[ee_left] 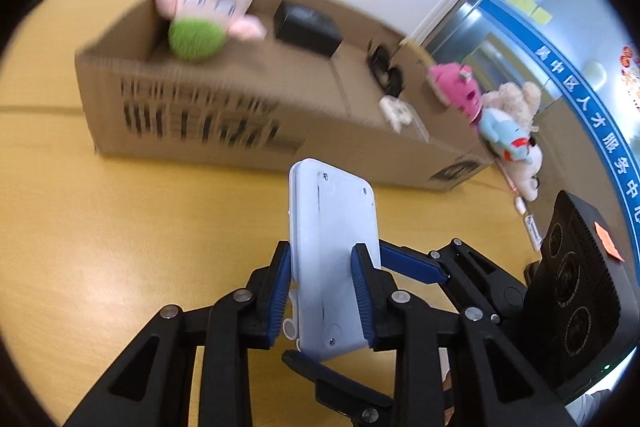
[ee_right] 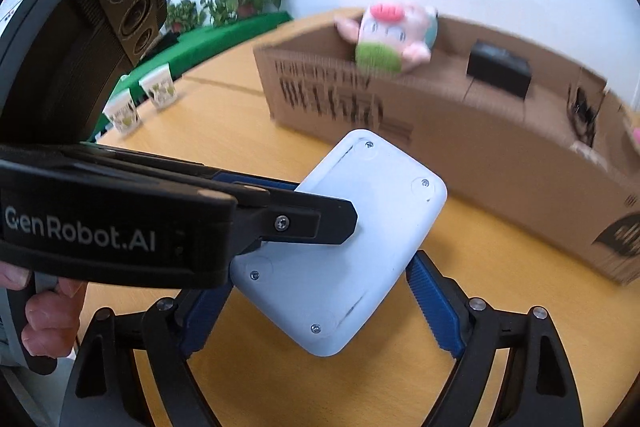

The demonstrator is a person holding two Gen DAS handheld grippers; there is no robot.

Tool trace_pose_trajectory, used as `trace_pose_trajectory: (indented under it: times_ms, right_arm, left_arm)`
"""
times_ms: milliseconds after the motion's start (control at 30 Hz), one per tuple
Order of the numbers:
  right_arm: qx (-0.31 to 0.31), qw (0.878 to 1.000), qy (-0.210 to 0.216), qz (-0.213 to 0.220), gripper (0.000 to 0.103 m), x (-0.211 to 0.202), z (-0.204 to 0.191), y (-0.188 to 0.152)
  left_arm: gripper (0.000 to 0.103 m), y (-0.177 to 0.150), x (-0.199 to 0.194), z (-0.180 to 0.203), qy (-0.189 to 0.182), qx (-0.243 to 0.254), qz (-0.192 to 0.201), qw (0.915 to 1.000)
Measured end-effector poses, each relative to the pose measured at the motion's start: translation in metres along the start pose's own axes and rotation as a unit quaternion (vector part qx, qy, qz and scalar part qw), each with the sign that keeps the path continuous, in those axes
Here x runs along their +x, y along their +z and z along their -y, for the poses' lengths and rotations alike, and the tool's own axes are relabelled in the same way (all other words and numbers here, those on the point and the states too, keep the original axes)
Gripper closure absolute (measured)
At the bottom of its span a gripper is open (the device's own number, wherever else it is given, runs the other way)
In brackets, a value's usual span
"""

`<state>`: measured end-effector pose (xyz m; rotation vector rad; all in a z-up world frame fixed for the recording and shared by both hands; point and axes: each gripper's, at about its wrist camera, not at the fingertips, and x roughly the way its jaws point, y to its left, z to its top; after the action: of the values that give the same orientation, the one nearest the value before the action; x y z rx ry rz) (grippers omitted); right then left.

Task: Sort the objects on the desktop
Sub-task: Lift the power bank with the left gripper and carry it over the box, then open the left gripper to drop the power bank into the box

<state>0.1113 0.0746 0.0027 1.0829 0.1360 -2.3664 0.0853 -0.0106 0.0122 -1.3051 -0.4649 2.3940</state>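
L gripper clamps white device; R gripper wide, cardboard box behind

You can't read the print on the cardboard box, it's smeared by motion blur in both views. Same for the pink plush at about 11 o'clock in the left view: its face is mush. In the right view the left gripper covers the white device's 9 o'clock edge, and the box runs off the frame at 3 o'clock.
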Motion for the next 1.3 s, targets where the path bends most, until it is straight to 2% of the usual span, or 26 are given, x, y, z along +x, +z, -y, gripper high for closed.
trace_pose_trajectory:
  times_ms: [367, 533, 667, 800, 933, 1133, 1300]
  right_arm:
    - [-0.034, 0.996, -0.058, 0.060, 0.017, -0.042, 0.023, 0.060]
    - [-0.034, 0.995, -0.068, 0.070, 0.017, -0.047, 0.050, 0.096]
    - [-0.032, 0.996, -0.065, 0.059, 0.017, -0.039, 0.072, 0.124]
    - [-0.033, 0.998, -0.052, 0.024, 0.017, -0.017, 0.094, 0.148]
    - [-0.023, 0.999, -0.038, -0.028, 0.017, 0.017, 0.117, 0.158]
    - [0.020, 0.994, -0.011, -0.104, 0.017, 0.068, 0.149, 0.148]
    - [0.055, 0.983, -0.003, -0.174, 0.017, 0.102, 0.162, 0.134]
  left_arm:
    - [0.074, 0.069, -0.016, 0.043, -0.024, 0.071, 0.062, 0.9952]
    - [0.074, 0.105, -0.011, 0.047, -0.037, 0.085, 0.075, 0.9929]
    - [0.074, 0.134, 0.000, 0.045, -0.039, 0.087, 0.074, 0.9927]
    - [0.074, 0.153, 0.019, 0.036, -0.029, 0.074, 0.058, 0.9952]
    - [0.074, 0.167, 0.054, 0.017, -0.031, 0.037, 0.016, 0.9987]
    - [0.074, 0.168, 0.104, 0.003, -0.019, 0.008, -0.050, 0.9985]
    - [0.074, 0.162, 0.133, -0.005, -0.001, -0.015, -0.098, 0.9951]
